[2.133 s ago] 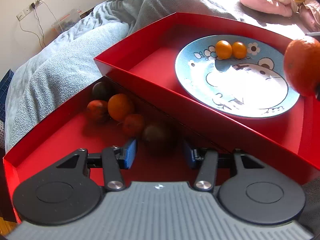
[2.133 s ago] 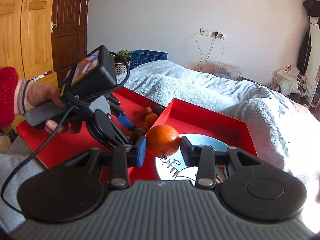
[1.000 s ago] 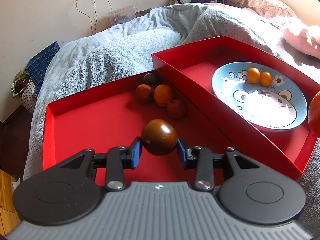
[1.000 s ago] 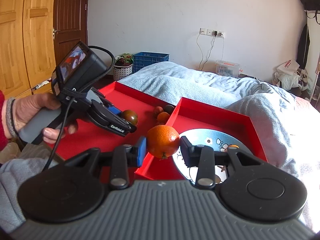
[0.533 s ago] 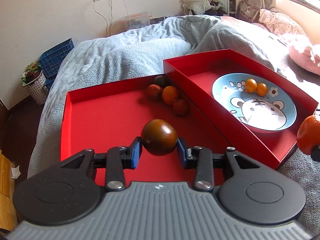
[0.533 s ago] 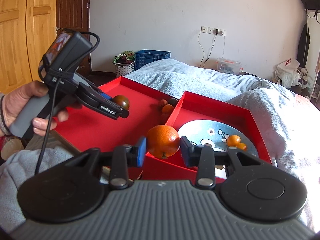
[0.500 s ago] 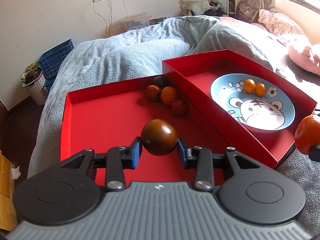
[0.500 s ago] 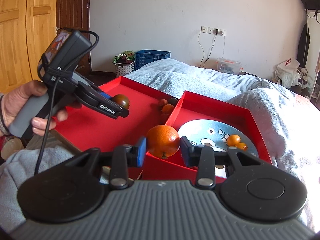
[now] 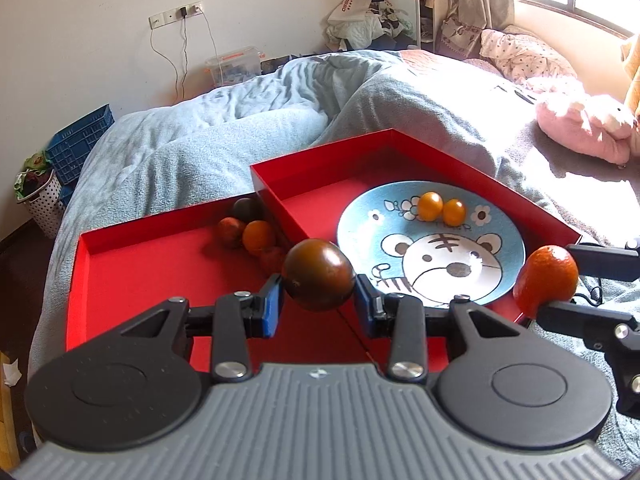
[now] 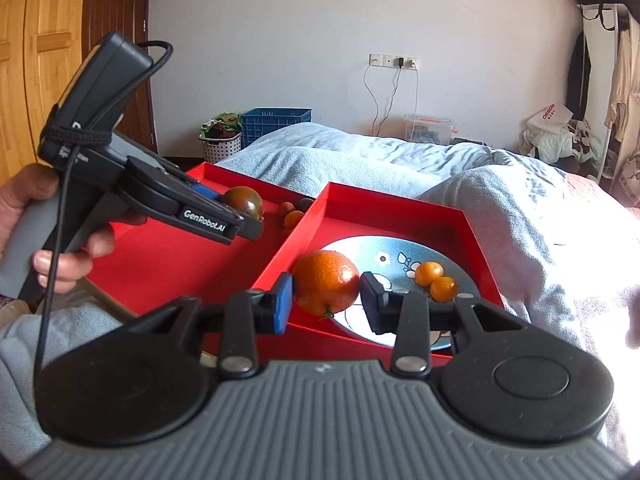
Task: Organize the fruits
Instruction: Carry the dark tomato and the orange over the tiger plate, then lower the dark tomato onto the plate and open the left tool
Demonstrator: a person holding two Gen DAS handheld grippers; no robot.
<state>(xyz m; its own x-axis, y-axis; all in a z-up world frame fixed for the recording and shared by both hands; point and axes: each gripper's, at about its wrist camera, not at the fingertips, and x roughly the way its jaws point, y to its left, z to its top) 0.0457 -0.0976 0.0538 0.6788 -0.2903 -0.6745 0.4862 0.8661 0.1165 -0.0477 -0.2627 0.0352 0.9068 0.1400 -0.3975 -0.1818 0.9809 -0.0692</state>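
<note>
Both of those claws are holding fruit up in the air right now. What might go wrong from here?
The left gripper pinches a round, glossy dark tomato only at its sides, so it may slip and roll across the red tray. The right gripper holds an orange near the plate; dropped, it could knock the two small orange fruits. The grippers are close and might bump.

Two wrist cameras, looking forward along their fingers.
Both look down from close at the plate, left view from its left, right from nearer.
</note>
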